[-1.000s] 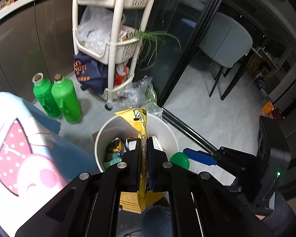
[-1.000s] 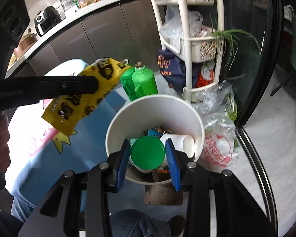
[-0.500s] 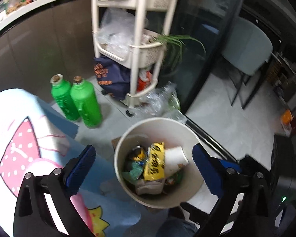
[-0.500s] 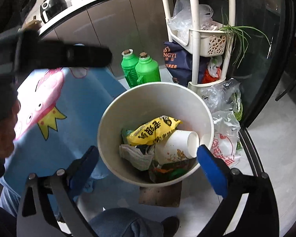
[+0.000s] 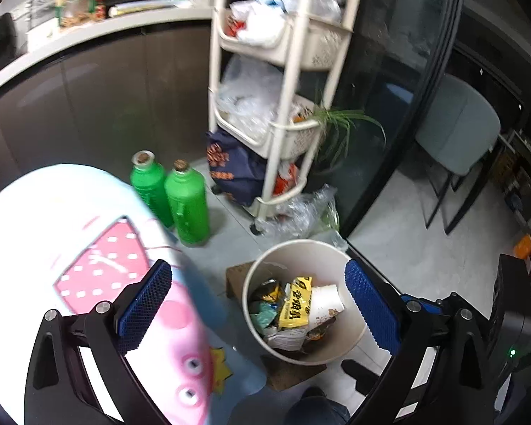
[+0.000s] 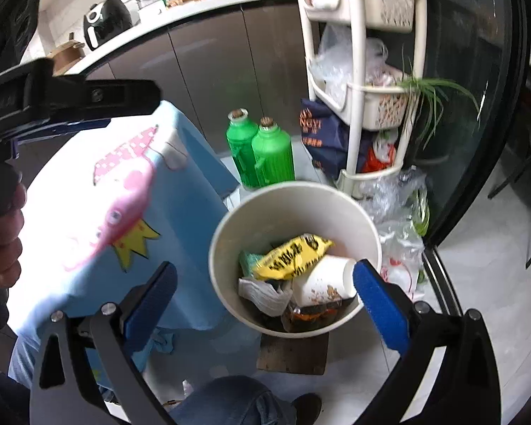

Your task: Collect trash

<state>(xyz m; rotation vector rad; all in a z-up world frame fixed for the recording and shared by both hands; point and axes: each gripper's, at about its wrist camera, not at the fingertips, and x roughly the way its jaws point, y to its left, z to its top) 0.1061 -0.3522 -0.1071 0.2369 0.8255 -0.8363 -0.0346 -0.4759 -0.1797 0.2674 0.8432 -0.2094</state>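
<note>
Over the bin: both tongs empty, and a few ways to spoil it

Above the white waste bin [image 6: 293,258] both tools hang with nothing in them. The left tongs [image 5: 258,304] have just been opening and now stand fully spread, with no thing between the blue pads. The right tongs [image 6: 265,301] have also just been opening and are spread wide and empty. The trash is inside the bin: a yellow snack wrapper [image 6: 292,253] lies on top, touching a white paper cup [image 6: 322,278] that lies on its side, with crumpled paper [image 6: 265,292] and darker scraps below.

My judgement is that the danger is now the bin itself. It seems to stand partly on a small brown board [image 6: 292,352], so a knock against the rim from a low pad could tilt it and spill the pile on the floor. The cup lies high and close to the rim, so it could roll out first.

The two green bottles [image 6: 262,152] stand upright just beside the blue cartoon cloth [image 6: 99,212], near the bin. A careless swing toward the worktop side could push them over. The left tongs pass across the right camera view, so both tools may hit one another if they move together
</note>
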